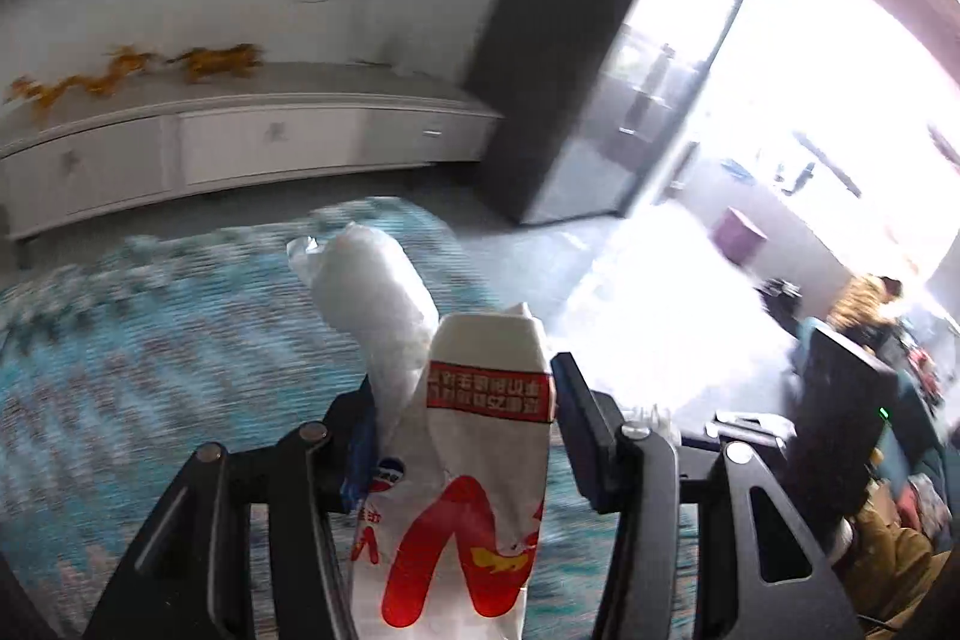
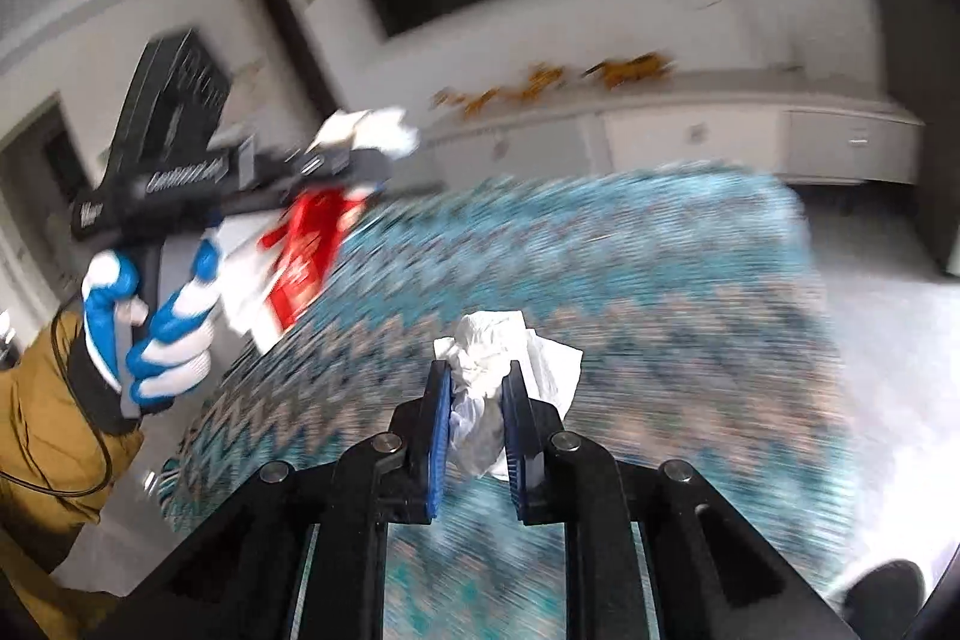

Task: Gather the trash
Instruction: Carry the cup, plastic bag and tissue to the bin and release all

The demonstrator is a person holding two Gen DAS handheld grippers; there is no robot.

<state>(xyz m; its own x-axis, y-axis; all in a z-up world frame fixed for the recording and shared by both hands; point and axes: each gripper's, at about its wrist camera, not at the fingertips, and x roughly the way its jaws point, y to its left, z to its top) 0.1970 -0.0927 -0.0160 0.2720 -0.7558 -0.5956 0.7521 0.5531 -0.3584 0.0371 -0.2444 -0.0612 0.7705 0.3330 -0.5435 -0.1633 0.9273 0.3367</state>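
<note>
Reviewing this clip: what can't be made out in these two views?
- Left wrist view: the white-and-red printed wrapper in the left gripper runs off the bottom edge; its lower end is unseen.
- Left wrist view: glare washes out the bright doorway.
- Right wrist view: motion blur smears the teal zigzag rug and the orange figurines.
- No trash bin shows in either view.

Two grippers [image 1: 462,400] [image 2: 477,388] — one wrapper [image 1: 474,460], one tissue [image 2: 510,364] (crumpled), one rug [image 2: 660,280].

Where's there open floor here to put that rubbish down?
Bare pale floor lies right of the zigzag rug, short of the white cabinet. The rug looks open too. It is crowded at the far right, by the dark chair.
</note>
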